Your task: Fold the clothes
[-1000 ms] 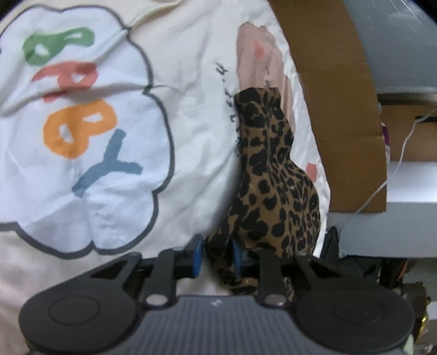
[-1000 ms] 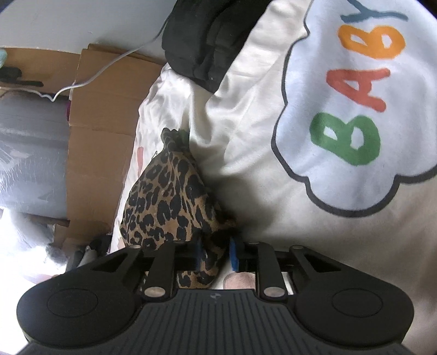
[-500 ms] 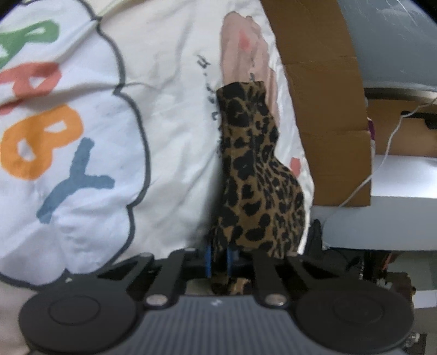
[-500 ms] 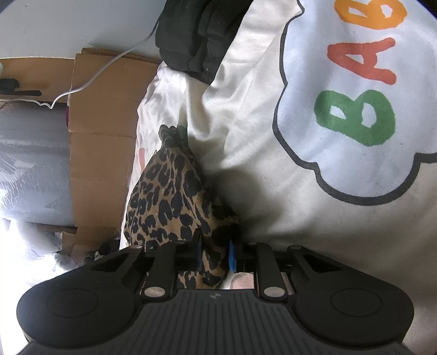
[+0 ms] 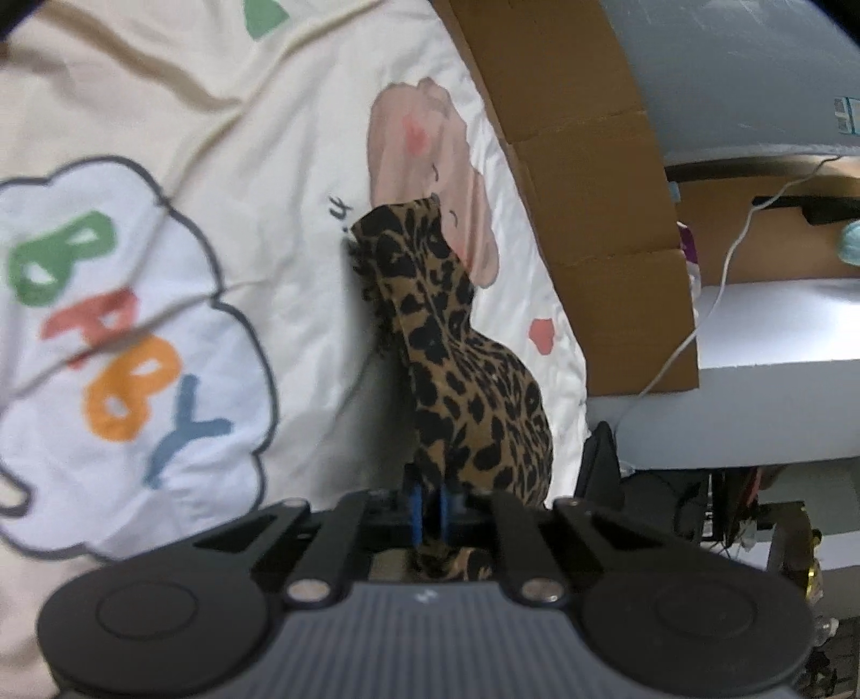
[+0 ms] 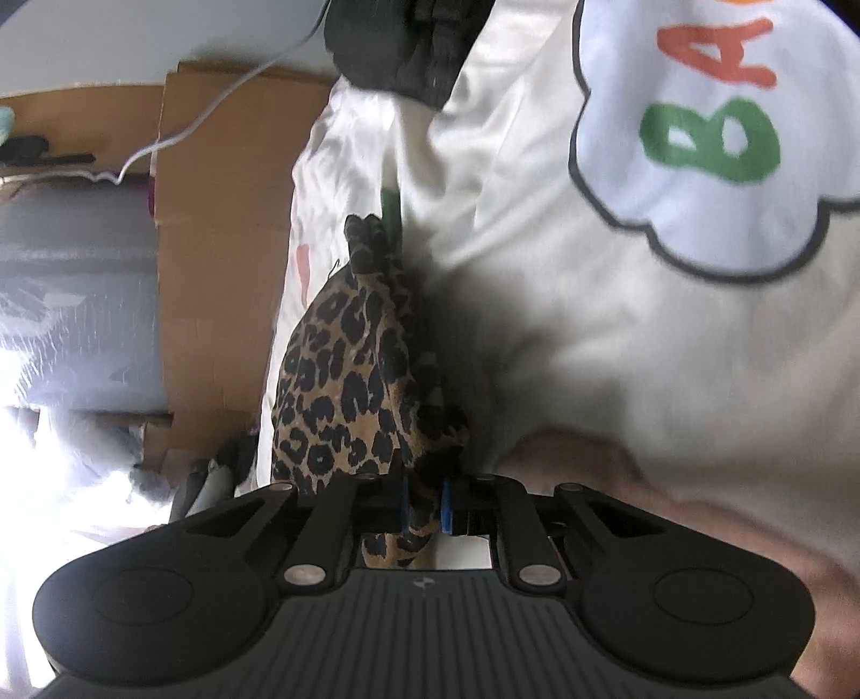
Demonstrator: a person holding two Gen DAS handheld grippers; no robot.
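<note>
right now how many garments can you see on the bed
2: a leopard-print garment near the bed's edge, pinched at opposite ends by the left gripper and right gripper, and a black garment farther up. More may be hidden.

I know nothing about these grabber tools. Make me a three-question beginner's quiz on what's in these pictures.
1. True or false: the left gripper pinches the leopard-print garment.
2. What word is printed on the cream blanket?
3. What lies at the blanket's far edge in the right wrist view? A) a black garment B) a red towel C) a blue shoe

Key:
1. True; the right gripper is closing on it too, cloth between its pads.
2. BABY.
3. A.
</note>
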